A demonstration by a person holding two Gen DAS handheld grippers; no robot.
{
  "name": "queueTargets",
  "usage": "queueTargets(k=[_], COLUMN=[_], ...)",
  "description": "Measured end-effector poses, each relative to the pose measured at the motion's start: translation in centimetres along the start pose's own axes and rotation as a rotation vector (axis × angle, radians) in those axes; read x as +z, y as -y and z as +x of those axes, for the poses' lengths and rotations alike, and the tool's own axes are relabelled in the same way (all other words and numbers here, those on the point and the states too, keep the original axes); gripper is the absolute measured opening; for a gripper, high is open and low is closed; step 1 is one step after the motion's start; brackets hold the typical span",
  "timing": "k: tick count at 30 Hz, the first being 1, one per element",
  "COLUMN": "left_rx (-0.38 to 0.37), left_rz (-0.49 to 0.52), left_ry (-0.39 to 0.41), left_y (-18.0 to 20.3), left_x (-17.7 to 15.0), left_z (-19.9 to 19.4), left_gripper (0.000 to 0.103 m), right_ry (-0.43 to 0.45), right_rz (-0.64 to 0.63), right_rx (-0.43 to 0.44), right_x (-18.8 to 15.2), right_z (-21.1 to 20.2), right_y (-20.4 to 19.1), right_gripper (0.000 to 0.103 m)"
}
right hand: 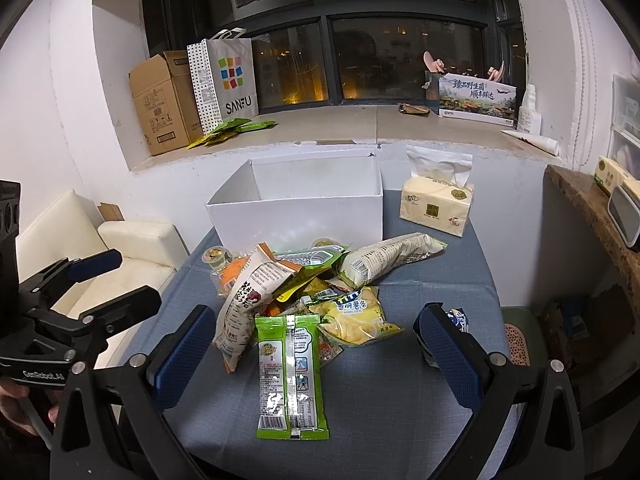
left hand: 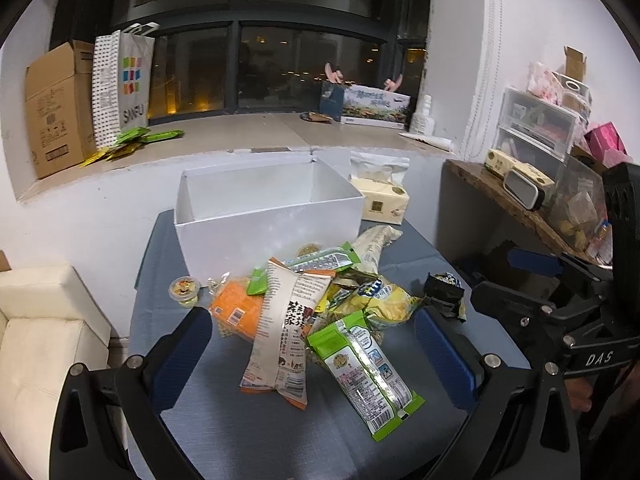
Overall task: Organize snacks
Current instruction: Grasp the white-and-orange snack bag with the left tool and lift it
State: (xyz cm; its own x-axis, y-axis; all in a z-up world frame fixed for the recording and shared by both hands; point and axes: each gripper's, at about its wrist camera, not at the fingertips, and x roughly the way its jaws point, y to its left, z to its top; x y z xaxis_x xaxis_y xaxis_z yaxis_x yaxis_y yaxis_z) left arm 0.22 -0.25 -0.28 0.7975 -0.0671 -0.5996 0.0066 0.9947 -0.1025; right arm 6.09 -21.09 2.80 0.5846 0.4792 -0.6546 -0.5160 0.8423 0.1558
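White walls frame a dark window (right hand: 360, 60) at the top — night outside, city lights glinting. A cream sofa (right hand: 120, 248) sits lower left, a wooden shelf (right hand: 592, 216) at right.

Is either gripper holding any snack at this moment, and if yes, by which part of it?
Nothing is held. The left gripper and right gripper both hover open above the snack pile, with no packet touching their pads.

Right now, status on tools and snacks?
Both tools open, left, right. Snack pile on table, white box empty. Nothing blocking.
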Motion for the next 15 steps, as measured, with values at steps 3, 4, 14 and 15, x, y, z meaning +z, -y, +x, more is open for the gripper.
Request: queueTargets(k=[3, 4, 14, 15], left_rx=[-0.028, -0.043, -0.075, -0.081], left_rz=[0.018, 0.023, 0.125, 0.119], left_ry=[-0.021, -0.037, -0.226, -0.243], left_y=[-0.4, -0.7, -2.3, -2.5], left_x=[-0.1, -0.1, -1.8, -2.0], left_z=[1.7, 2.5, 13.7, 14.5], left_gripper=[0.103, 0.103, 0.085, 0.08], right_ry=[-0.001, -0.001, -0.008, -0.009], right_rz=[0.007, 0.01, 0.039, 0.043], right_rx=[0.004, 0.005, 0.003, 0.003], right_x=[0.0, -0.1, -0.4, -0.5], right_z=[0.0, 0.0, -0.1, -0.1], right_y=[0.3, 0.4, 1.8, 1.9], right_gripper=[0.103, 0.103, 0.103, 0.103])
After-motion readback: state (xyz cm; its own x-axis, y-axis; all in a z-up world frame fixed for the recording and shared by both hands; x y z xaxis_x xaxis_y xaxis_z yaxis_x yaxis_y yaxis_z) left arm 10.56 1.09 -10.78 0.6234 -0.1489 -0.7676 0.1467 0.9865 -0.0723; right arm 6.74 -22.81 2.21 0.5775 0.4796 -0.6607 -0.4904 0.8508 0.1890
